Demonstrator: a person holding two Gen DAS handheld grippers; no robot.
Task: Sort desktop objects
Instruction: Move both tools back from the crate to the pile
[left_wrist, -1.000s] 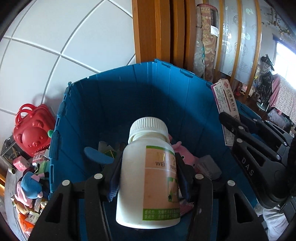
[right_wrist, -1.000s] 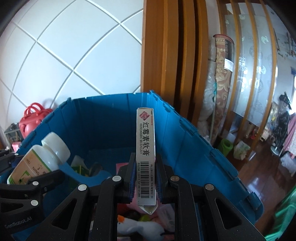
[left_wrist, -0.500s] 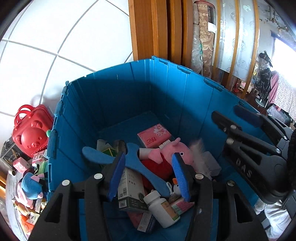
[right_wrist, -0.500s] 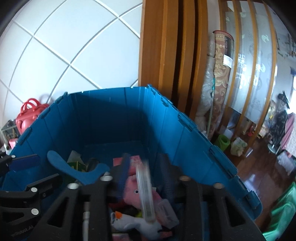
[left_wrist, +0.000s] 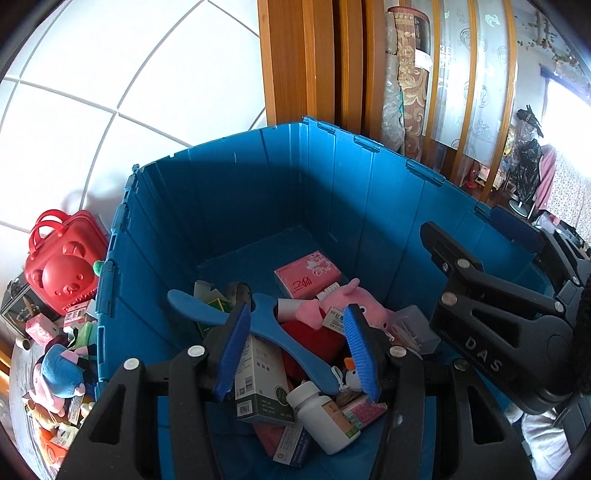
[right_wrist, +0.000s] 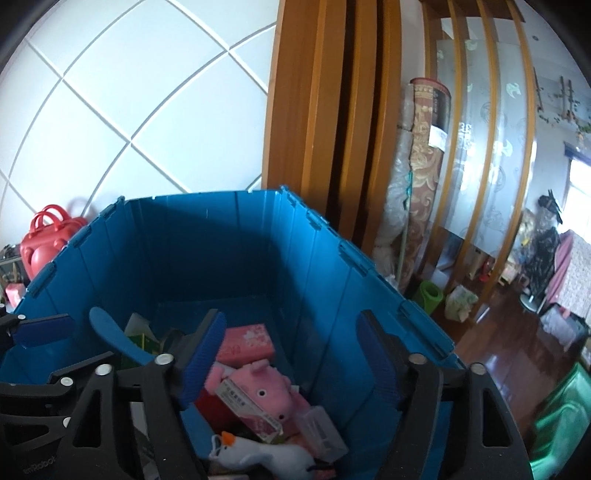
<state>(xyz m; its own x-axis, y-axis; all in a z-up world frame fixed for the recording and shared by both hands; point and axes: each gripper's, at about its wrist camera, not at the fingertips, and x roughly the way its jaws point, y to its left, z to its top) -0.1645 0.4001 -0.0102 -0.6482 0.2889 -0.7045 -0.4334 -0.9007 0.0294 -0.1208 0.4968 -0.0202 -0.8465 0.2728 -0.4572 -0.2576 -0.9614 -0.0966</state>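
Observation:
Both grippers hang over a big blue crate (left_wrist: 332, 192), also in the right wrist view (right_wrist: 207, 243). My left gripper (left_wrist: 295, 350) is open and empty. A white pill bottle (left_wrist: 321, 417) lies in the crate below it. My right gripper (right_wrist: 291, 365) is open and empty. A slim pink-and-white box (right_wrist: 247, 406) lies on a pink plush pig (right_wrist: 266, 384) in the crate. The crate also holds a blue hanger-like piece (left_wrist: 273, 332), a pink tissue pack (left_wrist: 306, 273), a white medicine box (left_wrist: 258, 376) and a white plush goose (right_wrist: 255, 454).
A red bear-face case (left_wrist: 62, 266) stands left of the crate against the white tiled wall. Plush toys and small boxes (left_wrist: 55, 369) are piled at the left. Wooden door frames (right_wrist: 332, 129) rise behind the crate. The right gripper shows in the left wrist view (left_wrist: 498, 321).
My left gripper opened and the white pill bottle dropped into the crate. My right gripper opened and the slim box fell onto the pink pig.

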